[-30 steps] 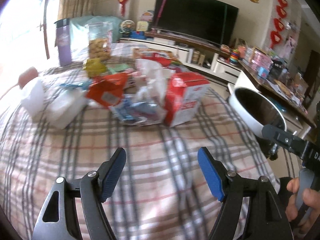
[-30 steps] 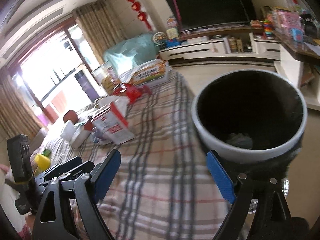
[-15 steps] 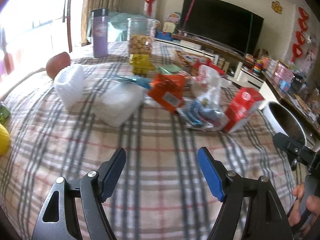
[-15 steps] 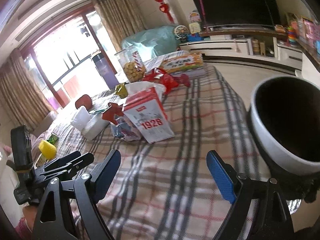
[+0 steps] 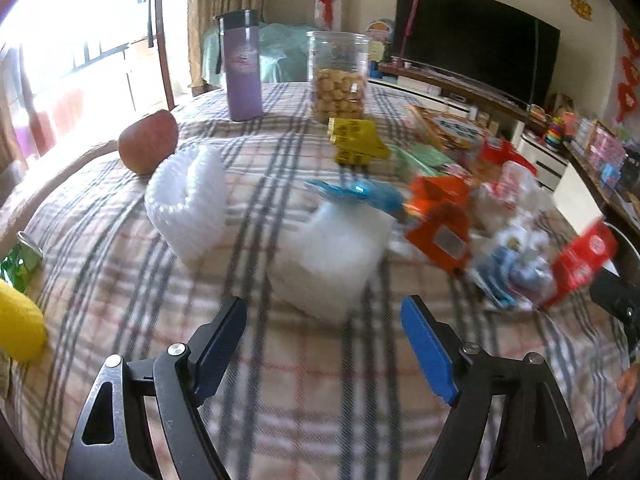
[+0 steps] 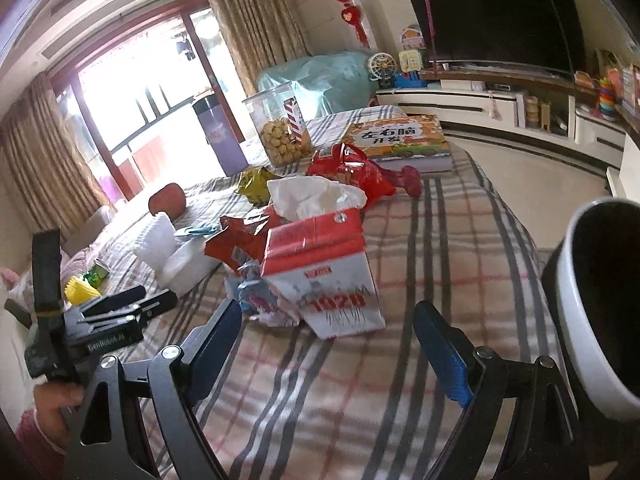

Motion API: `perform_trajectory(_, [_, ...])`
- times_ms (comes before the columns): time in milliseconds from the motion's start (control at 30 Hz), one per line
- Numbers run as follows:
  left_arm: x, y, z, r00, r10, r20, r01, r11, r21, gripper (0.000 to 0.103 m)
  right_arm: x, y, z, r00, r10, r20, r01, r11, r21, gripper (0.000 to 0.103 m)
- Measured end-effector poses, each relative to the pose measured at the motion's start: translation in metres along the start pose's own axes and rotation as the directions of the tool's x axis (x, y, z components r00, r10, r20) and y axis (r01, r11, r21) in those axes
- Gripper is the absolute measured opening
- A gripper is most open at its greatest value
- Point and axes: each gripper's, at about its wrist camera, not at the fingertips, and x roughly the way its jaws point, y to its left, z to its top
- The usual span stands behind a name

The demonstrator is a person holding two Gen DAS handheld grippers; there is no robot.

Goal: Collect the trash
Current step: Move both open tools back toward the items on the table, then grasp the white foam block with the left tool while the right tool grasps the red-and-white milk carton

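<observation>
The red-and-white carton (image 6: 324, 276) lies tipped on the plaid table (image 6: 420, 240), long axis toward the right tool (image 6: 344, 344), which is released. The left tool (image 5: 324, 344), released and empty, has just been widening near white foam (image 5: 332, 256).

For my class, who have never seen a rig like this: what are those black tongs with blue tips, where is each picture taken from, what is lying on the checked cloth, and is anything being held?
No robot here: a person holds a two-finger tool in each hand, with a camera on each looking along its fingers. One picture comes from the left gripper, the other from the right gripper, which also sees the left tool beside it. Both have blue pads and stand open, holding nothing; the left one's jaws have just been opening.

On the checked cloth lie litter: a red-and-white carton, an orange wrapper, white foam pieces, and a red bag. There is also a cookie jar, a purple flask and an apple. A white bin waits at the right.
</observation>
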Motion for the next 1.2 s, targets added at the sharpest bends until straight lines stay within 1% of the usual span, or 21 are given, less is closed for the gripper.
perform_trajectory(133, [0.02,0.01,0.013,1.0,0.013,-0.001,-0.013,1.0,-0.007,0.08,0.015,-0.002,0.004,1.0,-0.012,-0.01,0.011,1.0,-0.009,0.089])
perform_trajectory(233, [0.033,0.012,0.018,1.0,-0.009,-0.001,0.009,1.0,-0.004,0.082,0.025,-0.005,0.004,0.999,-0.006,-0.034,0.006,1.0,-0.005,0.087])
perform_trajectory(267, [0.036,0.012,0.019,1.0,-0.018,0.004,0.018,1.0,0.0,0.082,0.027,-0.006,0.004,0.999,0.002,-0.04,-0.002,1.0,-0.002,0.079])
perform_trajectory(300, [0.038,0.011,0.02,1.0,-0.025,0.009,0.025,1.0,0.009,0.078,0.028,-0.007,0.004,0.999,0.006,-0.045,-0.006,1.0,0.0,0.072])
perform_trajectory(333, [0.039,0.008,0.019,1.0,-0.028,0.01,0.028,0.999,0.024,0.068,0.029,-0.008,0.004,0.999,0.01,-0.052,-0.01,1.0,0.004,0.055])
perform_trajectory(367, [0.04,0.005,0.018,0.999,-0.041,0.01,0.041,0.998,0.043,0.061,0.028,-0.009,0.003,0.999,0.008,-0.052,-0.008,1.0,0.007,0.049])
perform_trajectory(400, [0.038,0.002,0.017,0.999,-0.054,0.01,0.053,0.997,0.062,0.051,0.027,-0.01,0.004,0.999,0.006,-0.049,-0.006,1.0,0.009,0.049])
perform_trajectory(467, [0.035,-0.005,0.014,0.999,-0.03,0.021,0.028,0.995,0.098,0.05,0.022,-0.011,0.003,0.999,0.013,-0.034,-0.013,1.0,0.008,0.048])
perform_trajectory(533, [0.032,-0.008,0.011,0.999,-0.024,0.026,0.021,0.994,0.109,0.049,0.015,-0.012,0.002,1.0,0.018,-0.024,-0.018,1.0,0.01,0.048])
perform_trajectory(700, [0.014,-0.009,-0.002,0.998,-0.062,0.027,0.06,0.996,0.067,0.048,-0.007,-0.019,-0.002,1.0,0.028,0.0,-0.028,0.999,0.026,0.048])
perform_trajectory(800, [0.0,-0.013,-0.011,0.995,-0.097,0.033,0.096,0.994,0.051,0.048,-0.018,-0.024,-0.004,1.0,0.022,0.007,-0.023,0.999,0.034,0.048])
perform_trajectory(1033, [-0.035,-0.031,-0.028,0.984,-0.17,0.05,0.166,0.984,0.071,0.048,-0.043,-0.035,-0.012,1.0,0.009,0.026,-0.01,0.998,0.059,0.048])
perform_trajectory(1200, [-0.052,-0.047,-0.034,0.972,-0.229,0.057,0.222,0.97,0.101,0.048,-0.061,-0.045,-0.018,0.999,-0.003,0.04,0.0,0.997,0.072,0.048])
